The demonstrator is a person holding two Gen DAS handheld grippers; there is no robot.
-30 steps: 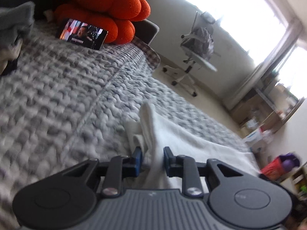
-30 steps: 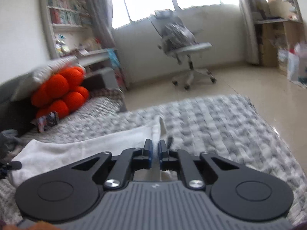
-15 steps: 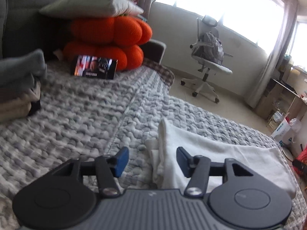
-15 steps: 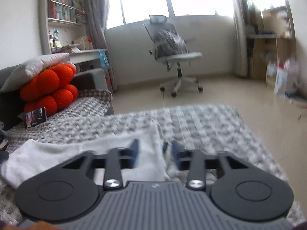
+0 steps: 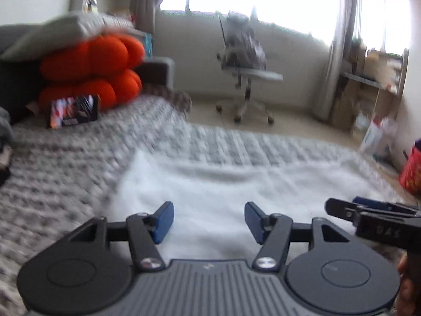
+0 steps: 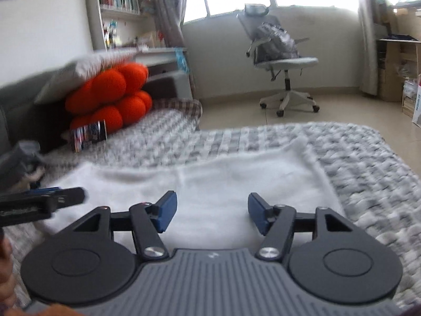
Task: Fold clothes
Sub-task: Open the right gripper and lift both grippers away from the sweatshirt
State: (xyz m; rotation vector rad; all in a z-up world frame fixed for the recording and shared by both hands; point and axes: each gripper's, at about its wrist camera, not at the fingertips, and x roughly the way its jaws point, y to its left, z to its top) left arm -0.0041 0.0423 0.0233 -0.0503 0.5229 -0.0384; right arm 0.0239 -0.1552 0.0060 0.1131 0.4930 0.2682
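One fleecy white cloth (image 6: 236,181), nubby grey blanket (image 6: 368,163)

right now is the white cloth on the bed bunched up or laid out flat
Laid out flat: the white cloth lies spread on the grey blanket. Both grippers, left gripper and right gripper, have just opened, nothing between them.

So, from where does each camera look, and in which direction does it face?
Left wrist: sits on the left gripper, looks down over the white cloth toward the office chair; its open fingers show, the right gripper at the edge.
Right wrist: sits on the right gripper, same direction over the bed; its open fingers show, the left gripper at the left.
Shared: cloth, orange cushions, chair, window.
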